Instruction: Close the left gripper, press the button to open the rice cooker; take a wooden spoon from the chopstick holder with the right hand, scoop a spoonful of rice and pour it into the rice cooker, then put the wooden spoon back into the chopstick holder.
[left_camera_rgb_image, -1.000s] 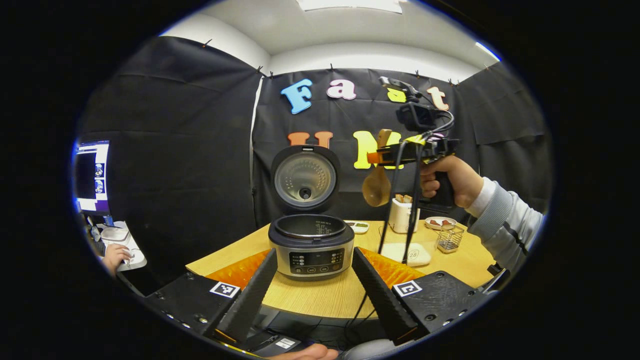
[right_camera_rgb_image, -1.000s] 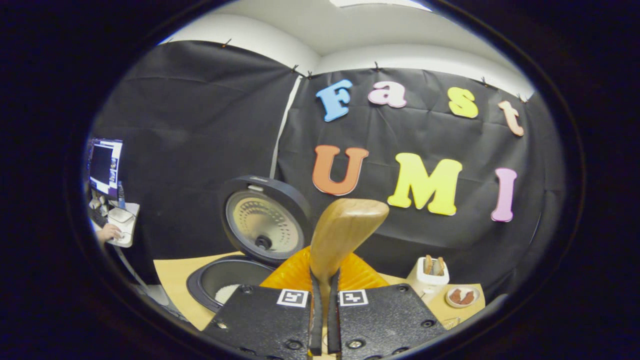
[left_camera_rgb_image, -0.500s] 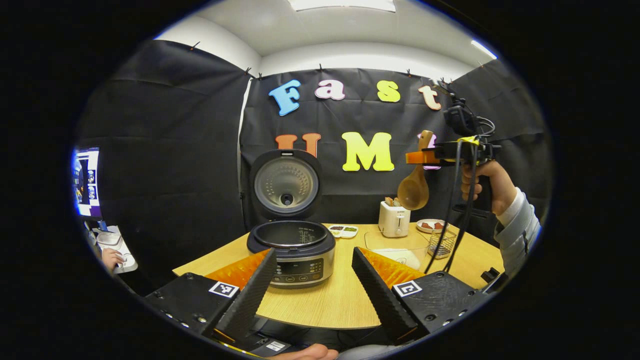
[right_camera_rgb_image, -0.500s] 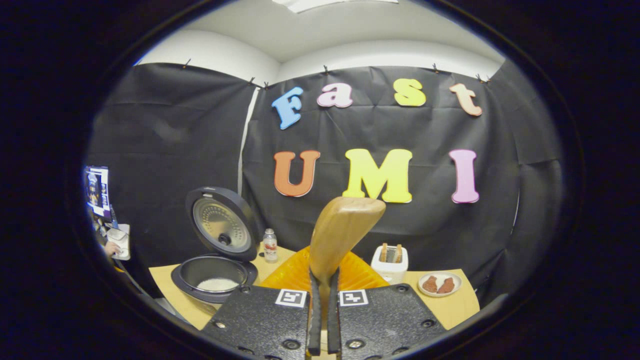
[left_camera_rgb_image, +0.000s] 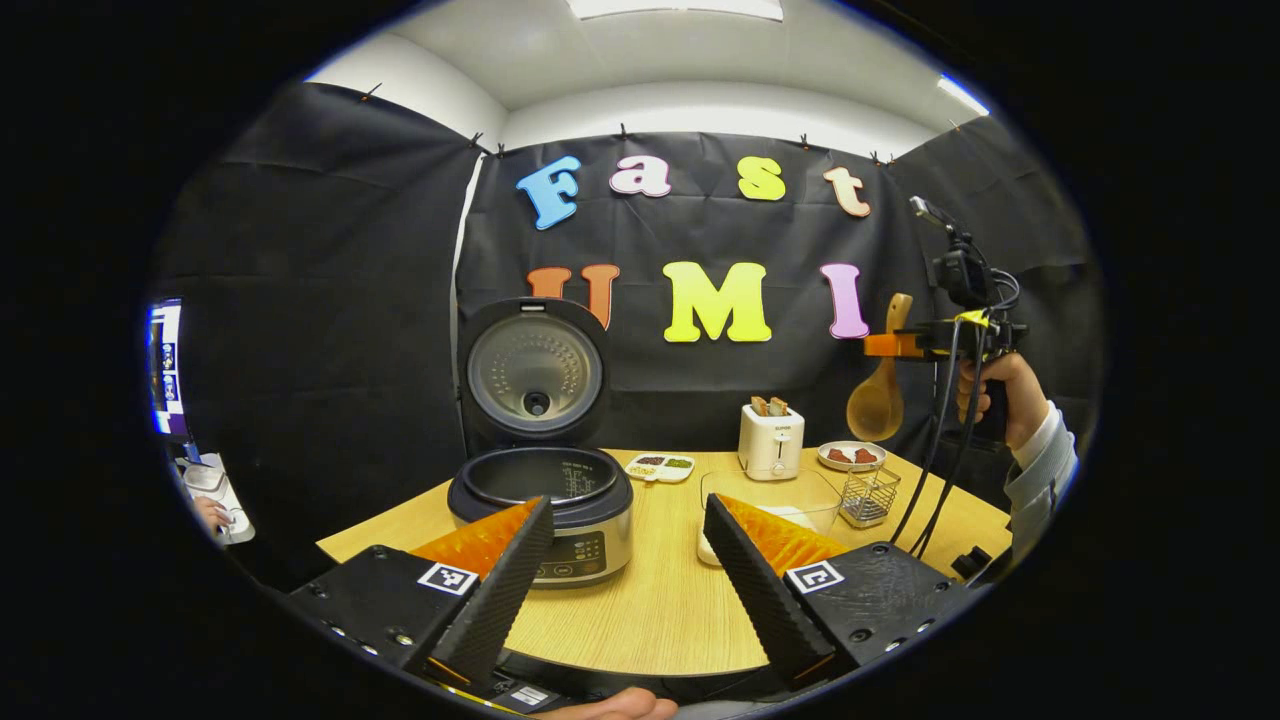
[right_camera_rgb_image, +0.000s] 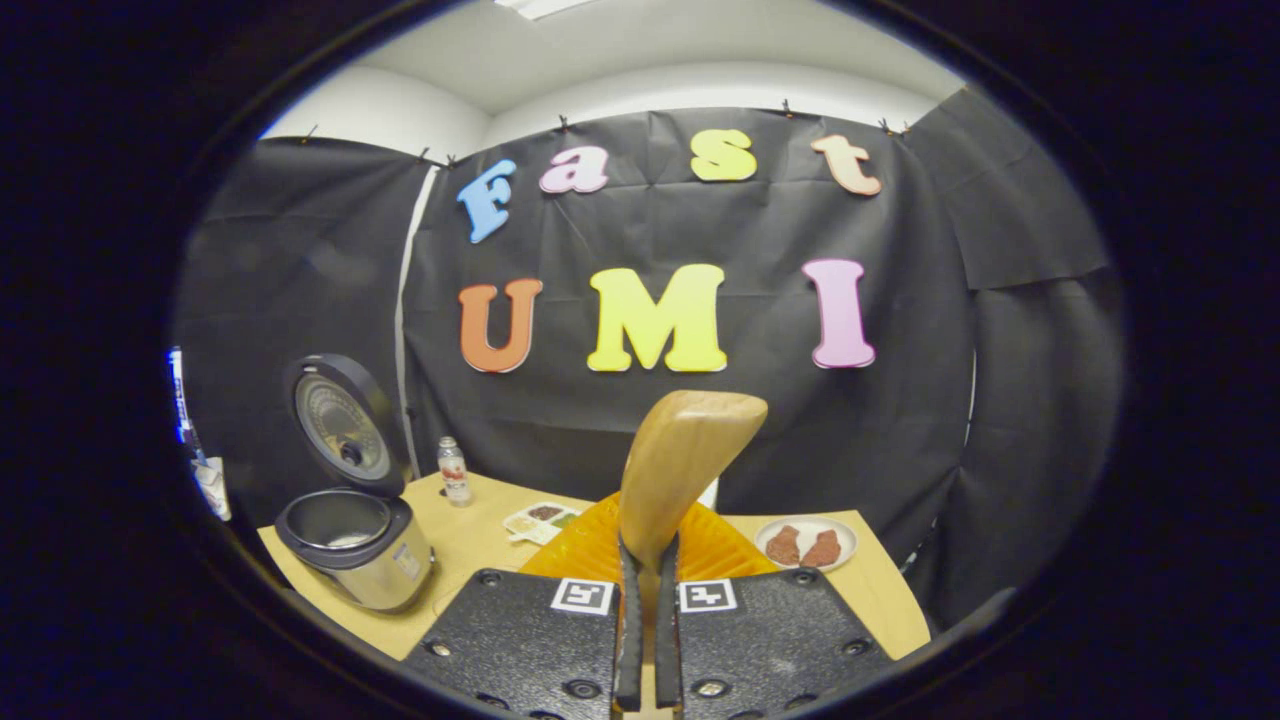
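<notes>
**Wooden spoon upright in right gripper, high above the wire holder**

Clamped between the right gripper (right_camera_rgb_image: 640, 640) fingers: smooth wooden spoon (right_camera_rgb_image: 680, 470), long axis near vertical, handle end up, rounded bowl (left_camera_rgb_image: 875, 408) hanging down (seemingly bare). Left gripper (left_camera_rgb_image: 625, 575) spread wide, gripping nothing. Just below the spoon on the wood-grain table (left_camera_rgb_image: 650, 610): wire-mesh chopstick holder (left_camera_rgb_image: 868, 495), clear container (left_camera_rgb_image: 770, 490) beside it. Left of the holder: round rice cooker (left_camera_rgb_image: 545, 500), lid (left_camera_rgb_image: 535, 370) raised, something pale in the pot (right_camera_rgb_image: 345, 535). Behind: white toaster (left_camera_rgb_image: 770, 440), plate (right_camera_rgb_image: 808, 542) with two brown pieces.

Tan wooden spoon (right_camera_rgb_image: 680, 465), black-and-silver rice cooker (left_camera_rgb_image: 545, 500), white toaster (left_camera_rgb_image: 771, 441), light wood-grain table (left_camera_rgb_image: 660, 600)
</notes>
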